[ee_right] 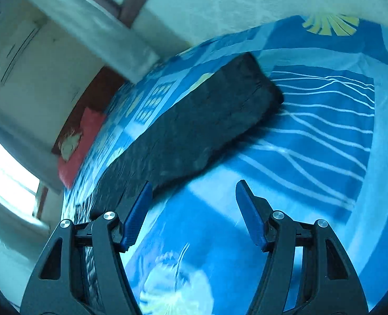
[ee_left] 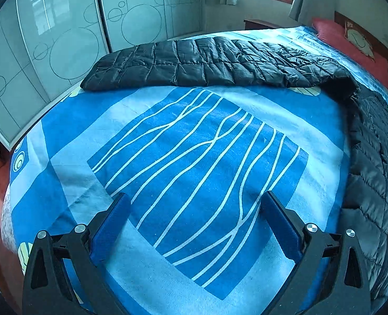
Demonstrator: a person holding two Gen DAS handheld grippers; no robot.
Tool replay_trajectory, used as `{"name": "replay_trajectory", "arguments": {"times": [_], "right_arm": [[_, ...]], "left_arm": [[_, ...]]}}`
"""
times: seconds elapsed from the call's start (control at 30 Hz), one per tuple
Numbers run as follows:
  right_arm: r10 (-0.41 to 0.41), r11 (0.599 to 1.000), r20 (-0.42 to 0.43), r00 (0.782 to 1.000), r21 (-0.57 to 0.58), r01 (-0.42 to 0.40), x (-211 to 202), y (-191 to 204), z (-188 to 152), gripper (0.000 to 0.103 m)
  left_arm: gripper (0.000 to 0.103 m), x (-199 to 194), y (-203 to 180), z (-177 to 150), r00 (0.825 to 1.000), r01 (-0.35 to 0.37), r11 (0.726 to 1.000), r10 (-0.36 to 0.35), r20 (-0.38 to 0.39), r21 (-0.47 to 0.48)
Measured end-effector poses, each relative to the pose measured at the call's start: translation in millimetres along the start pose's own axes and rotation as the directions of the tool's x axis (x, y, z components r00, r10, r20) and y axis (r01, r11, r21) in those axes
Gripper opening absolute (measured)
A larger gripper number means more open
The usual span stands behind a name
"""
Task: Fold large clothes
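Quilted black jacket [ee_left: 207,60] (puffy), flat on bedspread [ee_left: 194,183]

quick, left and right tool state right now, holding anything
Left tool: open, holding nothing, only the blue bedsheet shows between its jaws.
Right tool: open, holding nothing, with the black quilted garment just beyond its left finger.

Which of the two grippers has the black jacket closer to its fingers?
The right gripper: the black quilted jacket reaches one fingertip. The left gripper has only blue bedsheet between its open fingers.
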State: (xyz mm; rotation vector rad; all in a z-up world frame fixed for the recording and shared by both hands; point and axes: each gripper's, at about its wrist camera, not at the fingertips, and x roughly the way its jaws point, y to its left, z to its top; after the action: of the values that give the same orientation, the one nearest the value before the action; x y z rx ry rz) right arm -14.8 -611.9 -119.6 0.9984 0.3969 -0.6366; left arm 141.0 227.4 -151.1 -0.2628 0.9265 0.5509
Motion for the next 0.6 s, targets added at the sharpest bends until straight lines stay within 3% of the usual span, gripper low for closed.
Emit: {"name": "replay_trajectory", "arguments": {"times": [0.13, 0.23, 0.43, 0.57, 0.6], "right_arm": [[0.025, 0.994, 0.022, 0.999, 0.103, -0.028, 22, -25, 13, 0.066], [0.075, 0.988, 0.091, 0.993, 0.124, -0.086, 29, -33, 22, 0.066], [0.002, 0.996, 0.154, 0.988, 0.083, -0.015, 42, -28, 41, 0.063], [-0.035, 0.996, 0.117, 0.993, 0.080, 0.026, 50, -32, 45, 0.014], [-0.046, 0.996, 0.118, 0.992, 0.076, 0.037, 50, -31, 46, 0.013]], "left_arm": [[0.099, 1, -1, -3, 1.000, -0.007, 1.000, 0.007, 0.011, 0.004], [0.099, 3, -2, -2, 1.000, -0.011, 1.000, 0.011, 0.013, 0.004], [0.099, 7, -5, -2, 1.000, -0.024, 1.000, 0.024, 0.018, 0.008], [0.099, 8, -6, -1, 0.999, -0.031, 0.999, 0.031, 0.021, 0.011], [0.099, 8, -7, -1, 0.999, -0.032, 0.999, 0.032, 0.022, 0.011]]}}
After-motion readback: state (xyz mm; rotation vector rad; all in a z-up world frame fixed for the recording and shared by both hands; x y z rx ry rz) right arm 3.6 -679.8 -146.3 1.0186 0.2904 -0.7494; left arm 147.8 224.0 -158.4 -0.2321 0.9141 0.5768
